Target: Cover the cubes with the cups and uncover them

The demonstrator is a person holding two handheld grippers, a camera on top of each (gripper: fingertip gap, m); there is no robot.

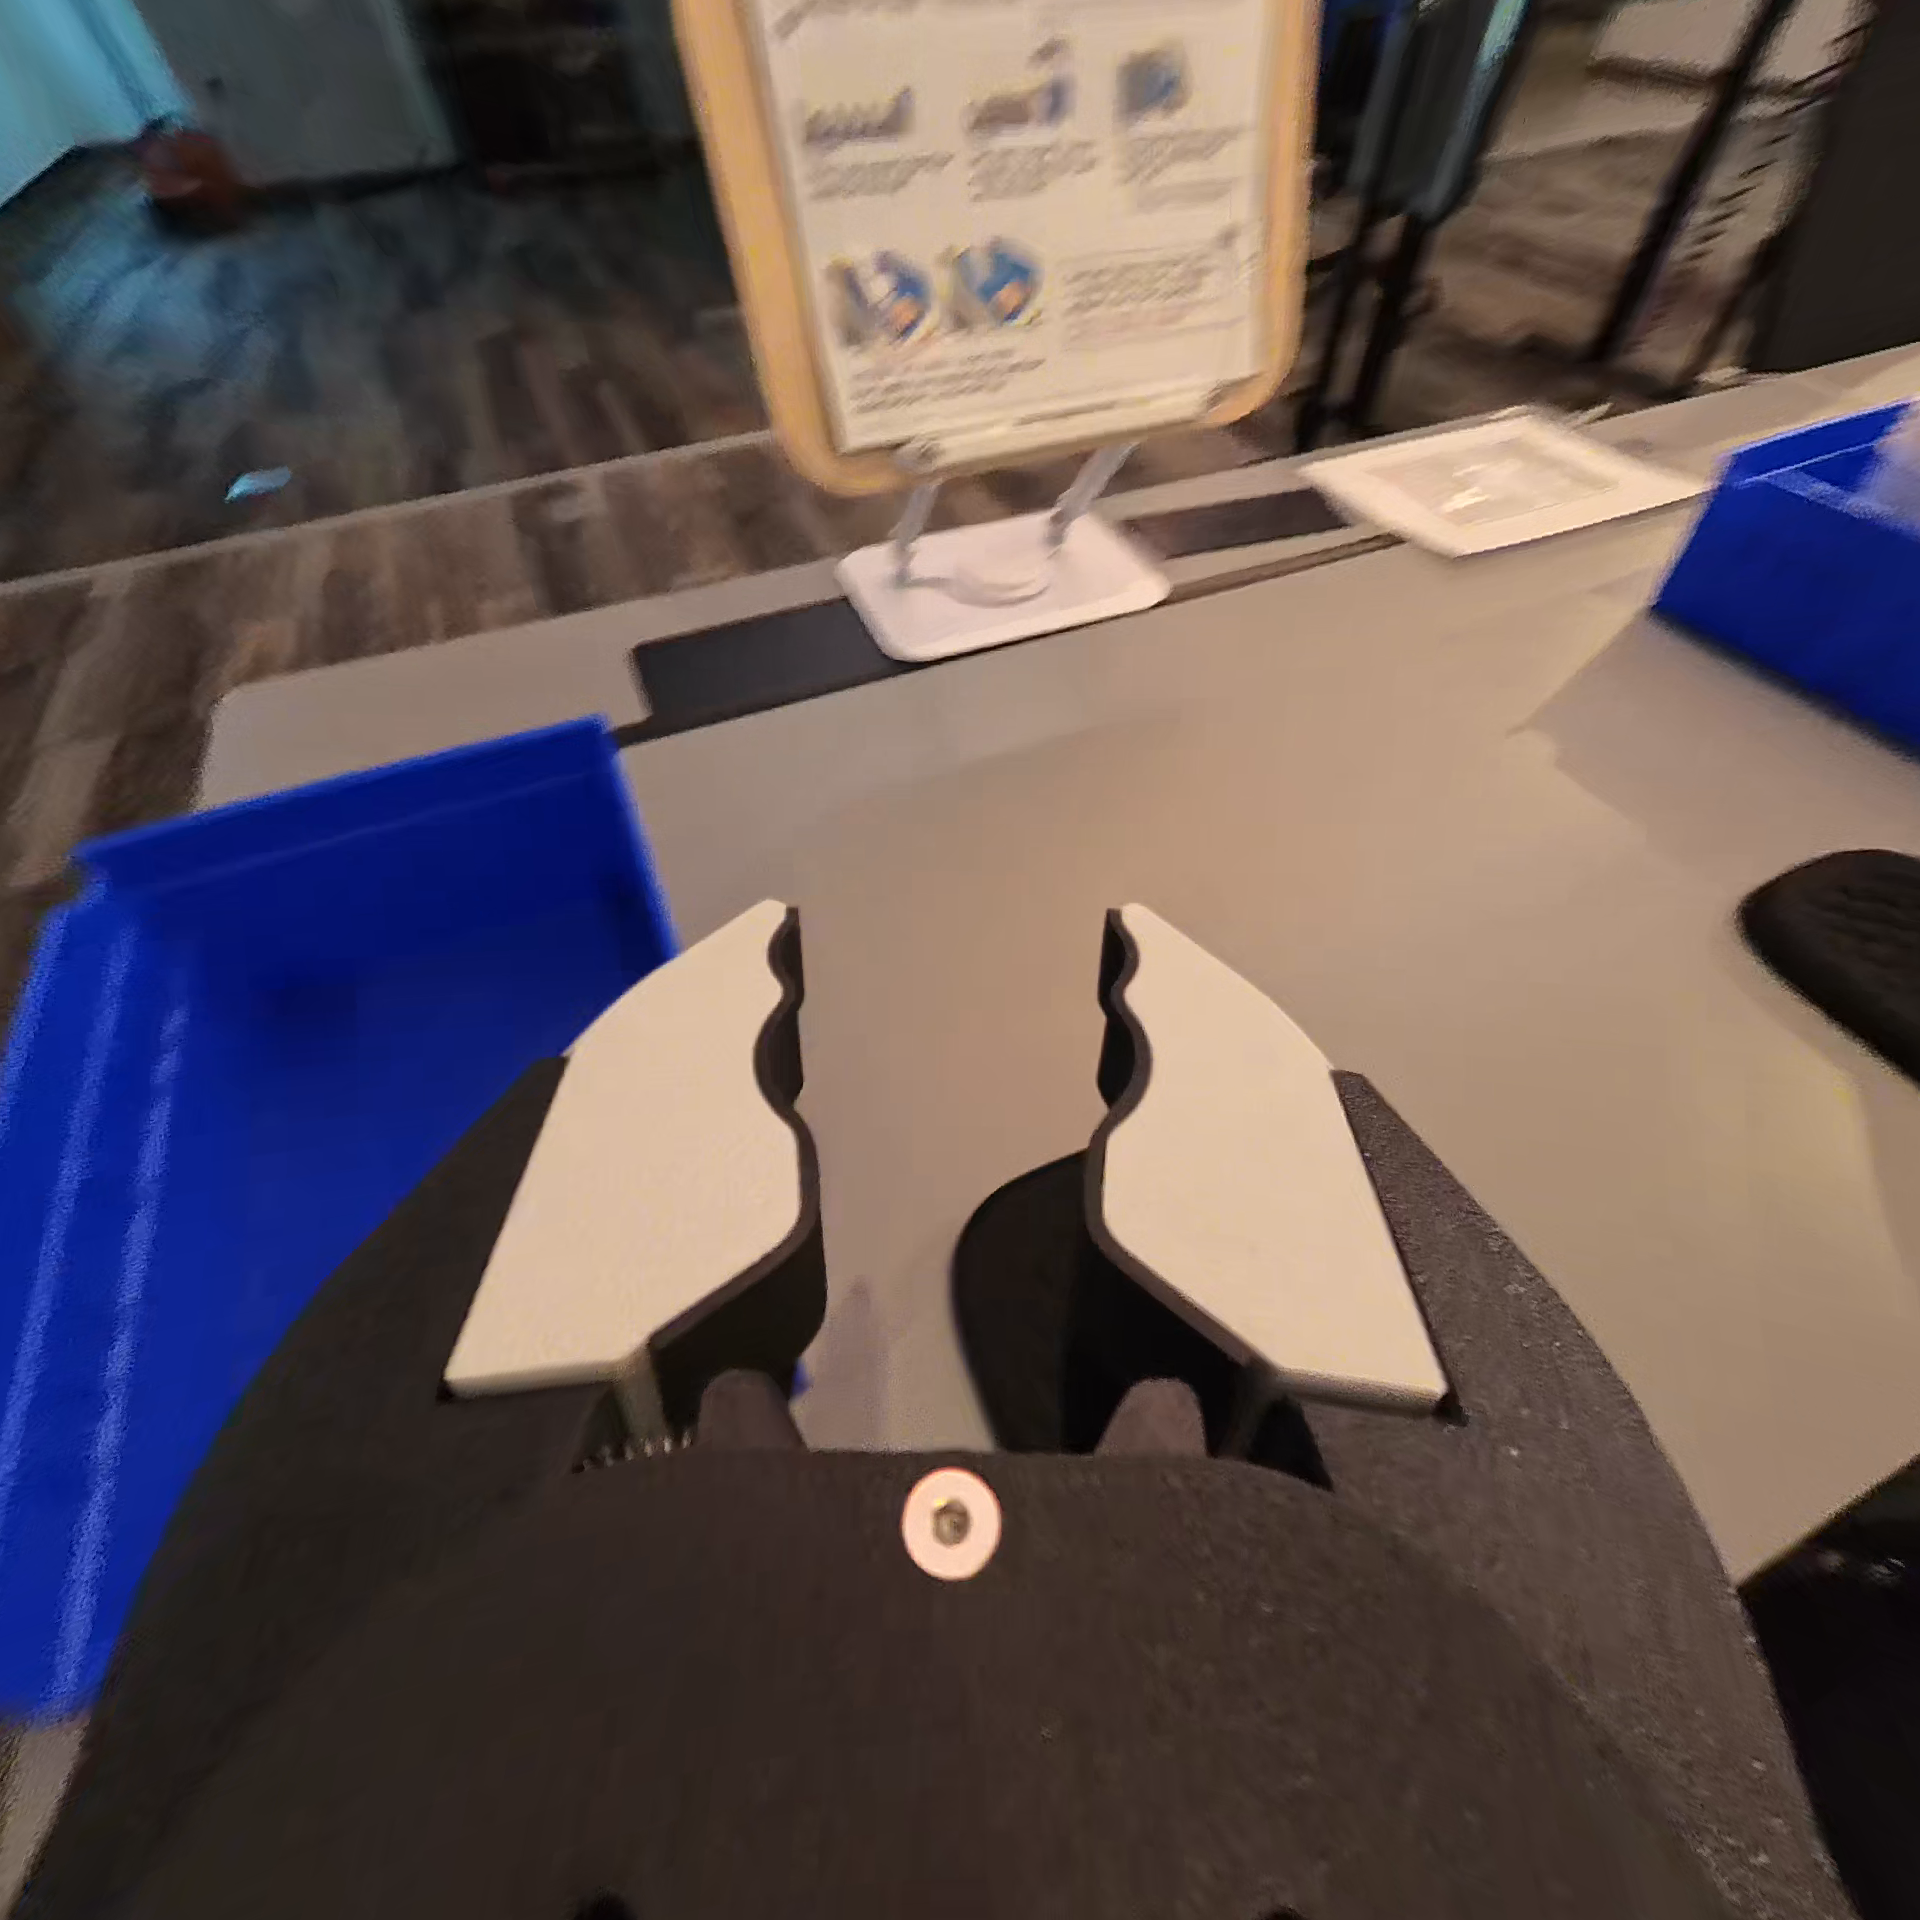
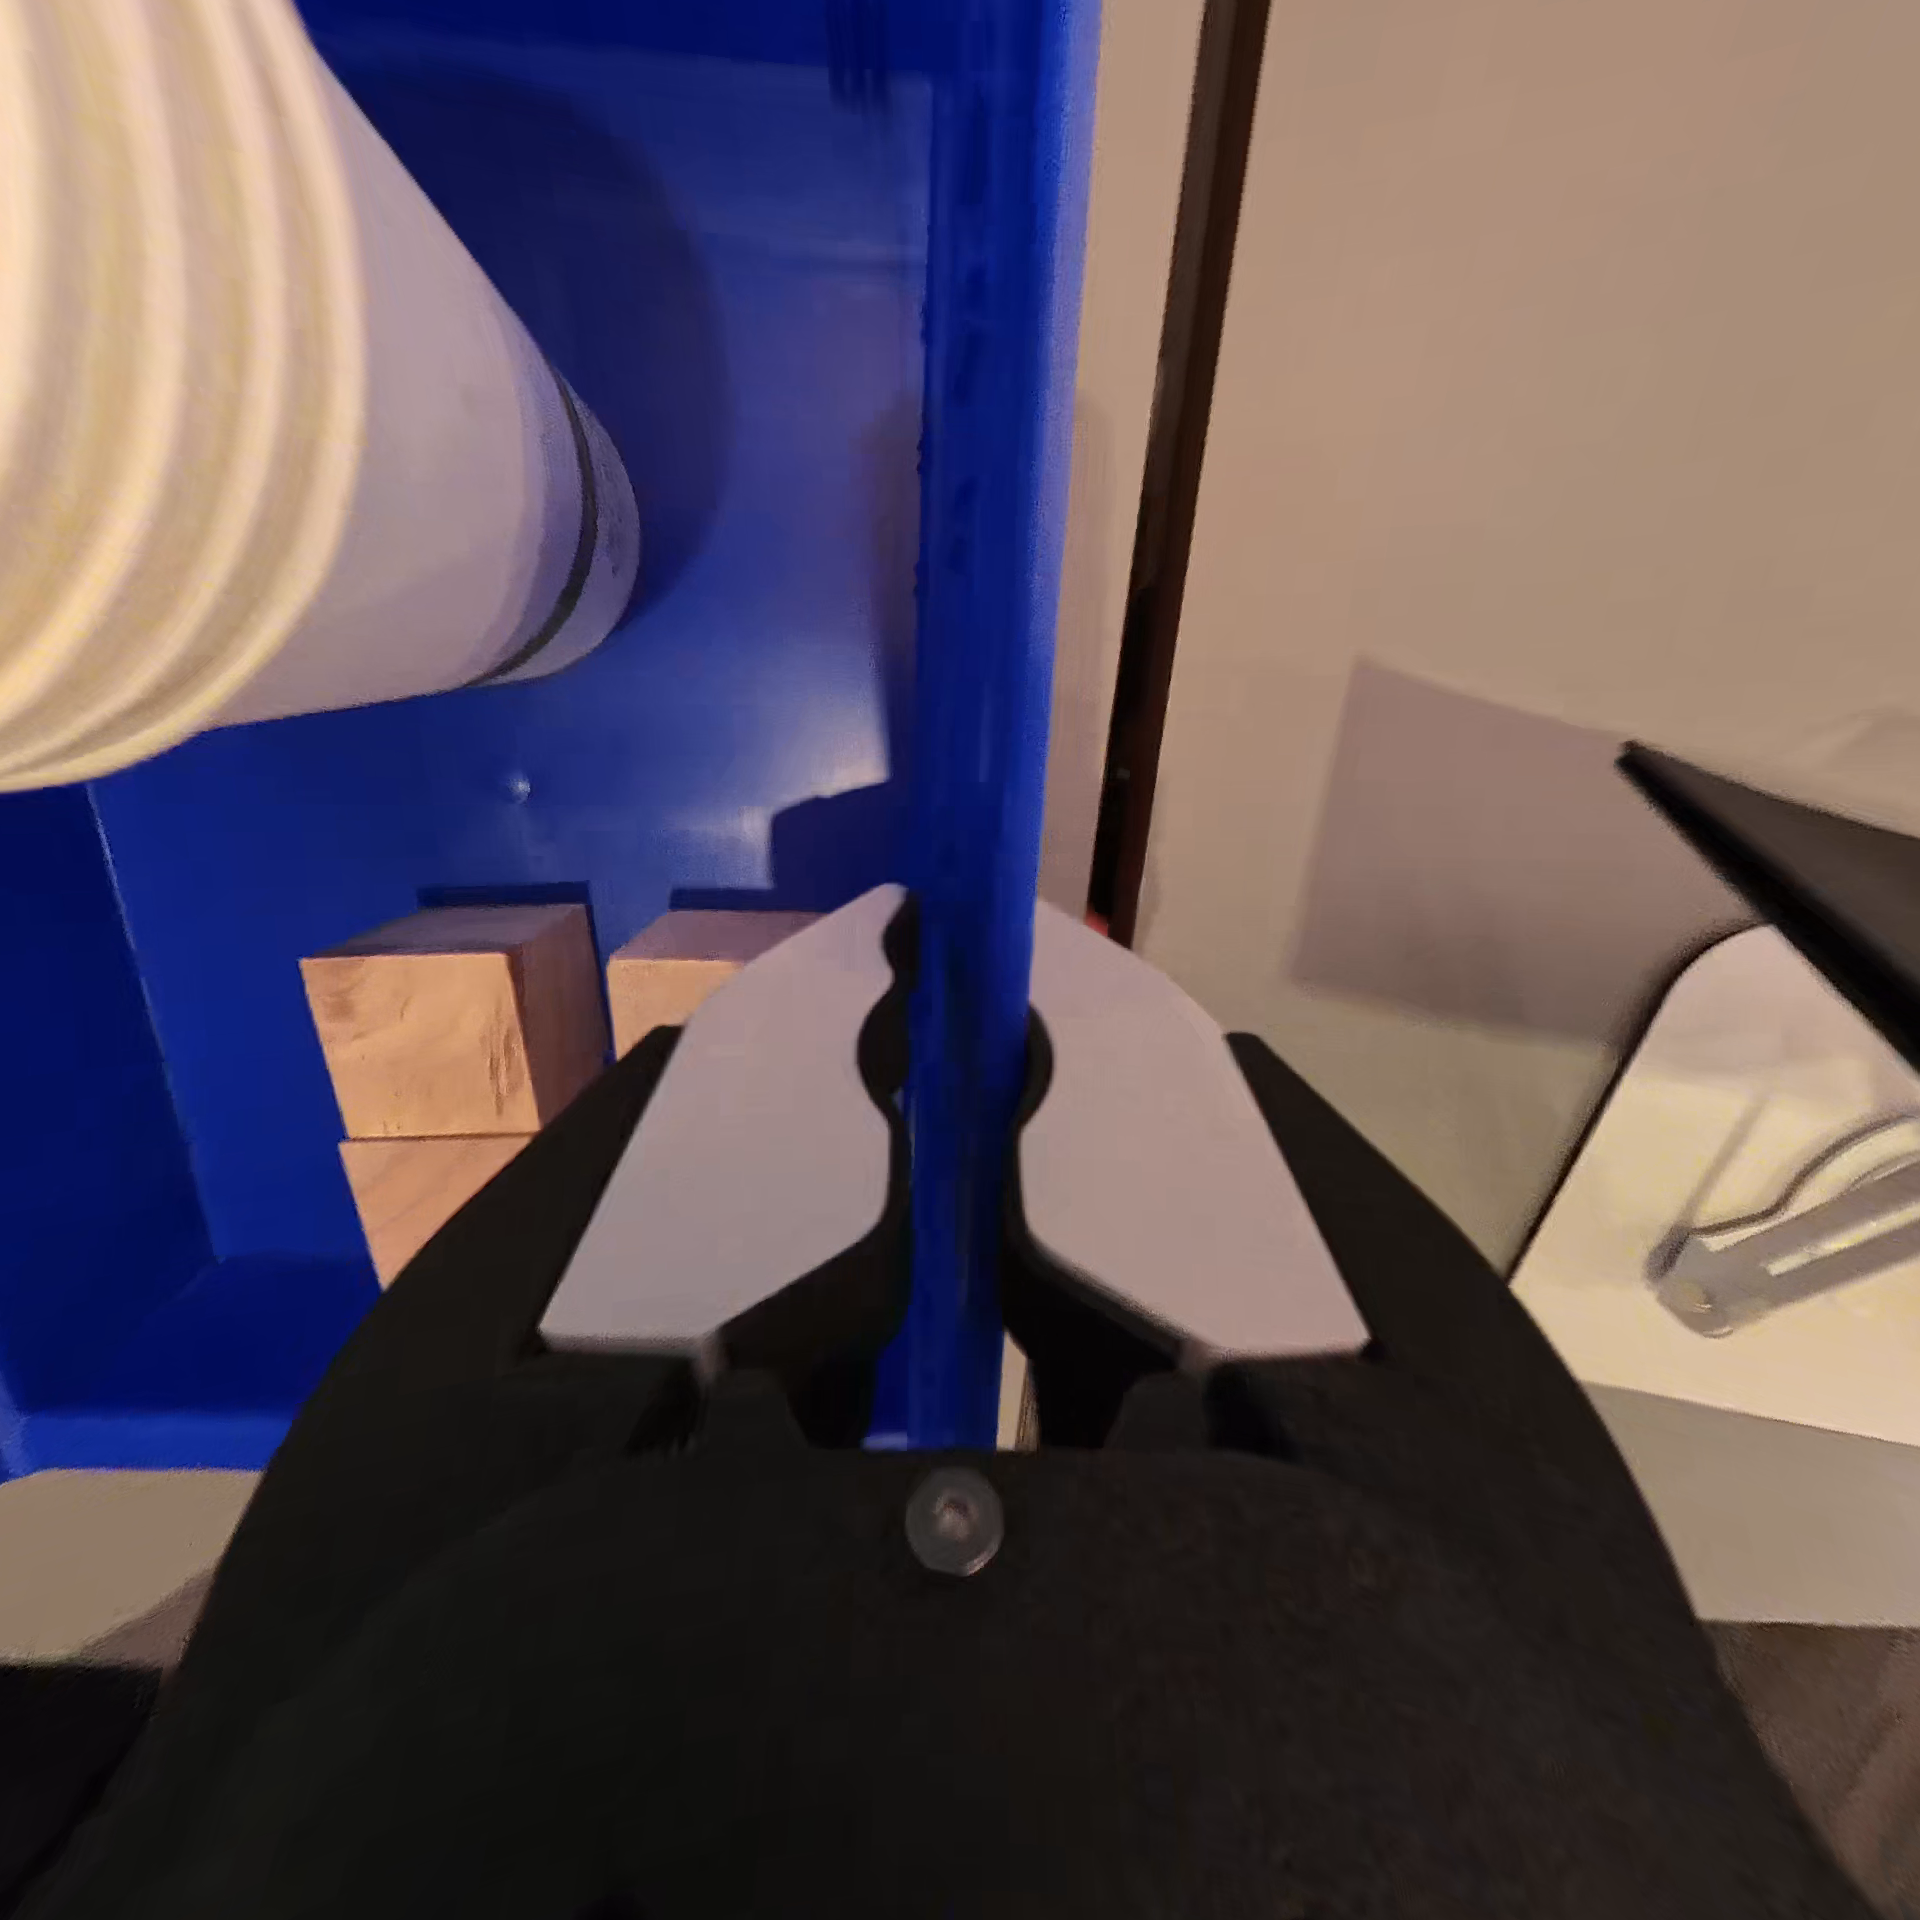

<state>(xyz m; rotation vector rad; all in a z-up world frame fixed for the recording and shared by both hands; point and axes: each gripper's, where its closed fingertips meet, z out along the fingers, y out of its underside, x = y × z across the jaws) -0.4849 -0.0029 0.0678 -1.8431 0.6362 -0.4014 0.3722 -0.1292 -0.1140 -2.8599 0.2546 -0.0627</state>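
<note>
In the right wrist view my right gripper point(image 2: 961, 925) is shut on the right wall of a blue bin point(image 2: 987, 623), one finger inside and one outside. Inside the bin lies a stack of white paper cups point(image 2: 260, 416) on its side at the upper left. Wooden cubes point(image 2: 447, 1023) sit on the bin floor just left of my fingers, partly hidden by them. In the left wrist view my left gripper point(image 1: 951, 920) is open and empty above the grey table point(image 1: 1143, 831), beside another blue bin point(image 1: 343, 935) at its left.
A framed instruction sheet on a white stand point(image 1: 1003, 229) stands at the table's far edge, a paper sheet point(image 1: 1486, 494) to its right. The second blue bin point(image 1: 1808, 582) shows at the far right. A black rounded object point(image 1: 1839, 935) lies at the right. The stand's base point(image 2: 1745, 1195) lies right of the bin.
</note>
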